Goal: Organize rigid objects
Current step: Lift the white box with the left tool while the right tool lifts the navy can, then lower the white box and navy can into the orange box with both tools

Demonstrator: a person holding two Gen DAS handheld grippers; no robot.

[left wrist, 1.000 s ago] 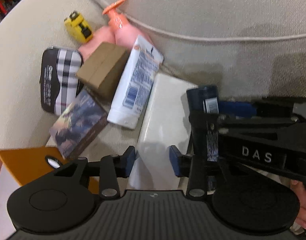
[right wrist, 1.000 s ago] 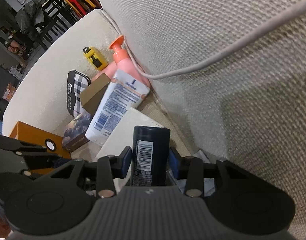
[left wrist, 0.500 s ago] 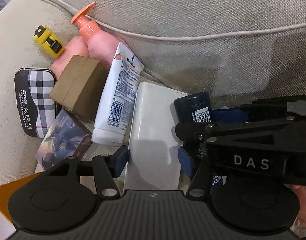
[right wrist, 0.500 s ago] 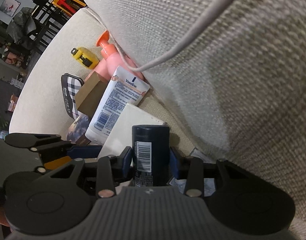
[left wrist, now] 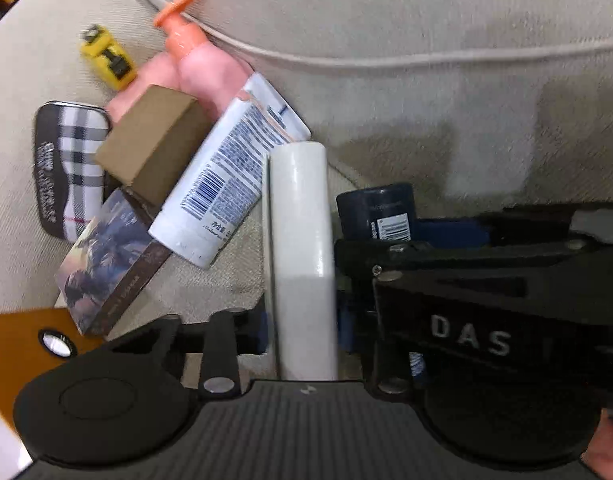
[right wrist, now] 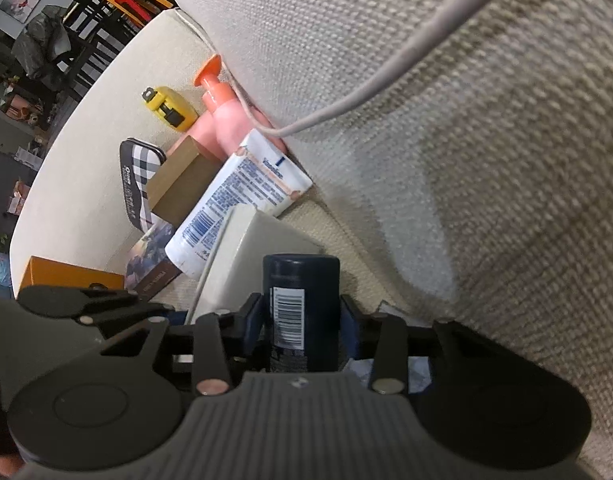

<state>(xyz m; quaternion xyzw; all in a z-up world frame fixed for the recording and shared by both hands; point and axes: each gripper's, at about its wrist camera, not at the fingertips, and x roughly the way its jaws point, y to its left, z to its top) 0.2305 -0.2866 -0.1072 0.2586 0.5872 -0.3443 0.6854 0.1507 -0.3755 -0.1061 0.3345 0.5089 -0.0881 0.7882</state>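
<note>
Glossy white box (left wrist: 300, 240) stood on edge, clamped as left gripper (left wrist: 302, 330) fingers close; dark cylindrical can (right wrist: 301, 300) gripped by right gripper (right wrist: 302, 322); woven sofa (right wrist: 466, 160) behind.

A home living room: a beige fabric sofa (right wrist: 446, 128) fills the view, with dining chairs (right wrist: 106, 8) and a framed picture (right wrist: 20, 0) behind.

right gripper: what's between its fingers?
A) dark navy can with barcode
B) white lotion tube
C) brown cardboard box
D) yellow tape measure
A: in the right wrist view the dark navy can with its barcode label stands between the right gripper fingers, pads against both its sides; the tube, tape measure and box lie further off on the sofa.
</note>
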